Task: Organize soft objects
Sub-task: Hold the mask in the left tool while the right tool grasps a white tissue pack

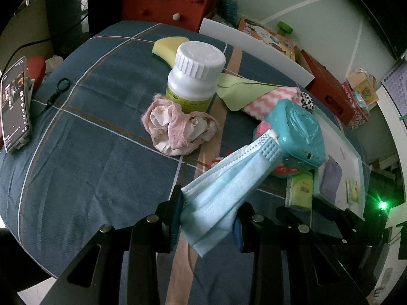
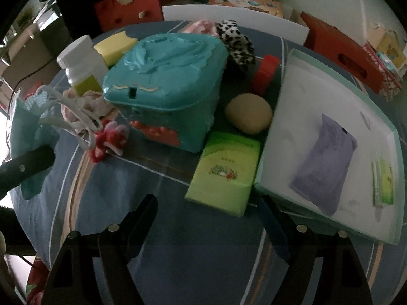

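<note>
A blue face mask [image 1: 221, 190] is clamped, bunched, in the left gripper [image 1: 208, 218] above the counter [image 1: 84, 152]; its lower edge is hidden by the fingers; the right gripper [image 2: 208, 218] is held open, nothing grasped, near a green tissue pack [image 2: 223, 170]; that view is blurred.

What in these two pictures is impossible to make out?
- Teal box: contents hidden by its closed lid, both views.
- White bottle: label print too small, left view.
- Purple pouch: writing blurred, right view.
- Face mask: middle hidden by the left tongs.
</note>
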Motion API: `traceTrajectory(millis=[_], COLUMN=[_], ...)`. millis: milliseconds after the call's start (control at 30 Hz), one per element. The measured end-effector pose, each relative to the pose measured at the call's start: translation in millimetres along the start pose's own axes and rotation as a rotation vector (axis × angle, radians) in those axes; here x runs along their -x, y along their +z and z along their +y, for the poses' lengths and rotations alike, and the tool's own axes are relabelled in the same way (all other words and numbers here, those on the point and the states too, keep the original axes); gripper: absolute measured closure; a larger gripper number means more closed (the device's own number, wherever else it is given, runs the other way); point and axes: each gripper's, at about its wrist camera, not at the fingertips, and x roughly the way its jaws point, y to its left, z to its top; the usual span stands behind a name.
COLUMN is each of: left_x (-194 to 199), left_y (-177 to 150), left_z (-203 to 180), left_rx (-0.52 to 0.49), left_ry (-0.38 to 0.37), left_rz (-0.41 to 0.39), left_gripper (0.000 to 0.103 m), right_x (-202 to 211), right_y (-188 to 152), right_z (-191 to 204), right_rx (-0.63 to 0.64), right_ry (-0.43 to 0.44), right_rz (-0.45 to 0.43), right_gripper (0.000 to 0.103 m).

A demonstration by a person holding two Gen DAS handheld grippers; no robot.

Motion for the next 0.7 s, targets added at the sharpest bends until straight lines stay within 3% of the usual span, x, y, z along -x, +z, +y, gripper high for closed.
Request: traceTrajectory(millis=[133, 567, 700], left_x=[-1, -7, -7], left_y=[0, -1, -1], left_z=[0, -4, -5], left_rx=[-0.003, -0.016, -0.019], left_ry=[0.003, 0.018, 0.027], left_rz=[0.001, 0.010, 0.010], left_gripper=[0.068, 0.068, 0.068], right_x=[-10, -17, -18], right_y=[6, 18, 22], right_z=[4, -7, -12], right_rx=[-0.001, -0.042, -0.057], right_ry=[-0.034, -0.044, -0.047], right_rz=[0.017, 0.015, 0.010], right_gripper=[0.037, 0.038, 0.047])
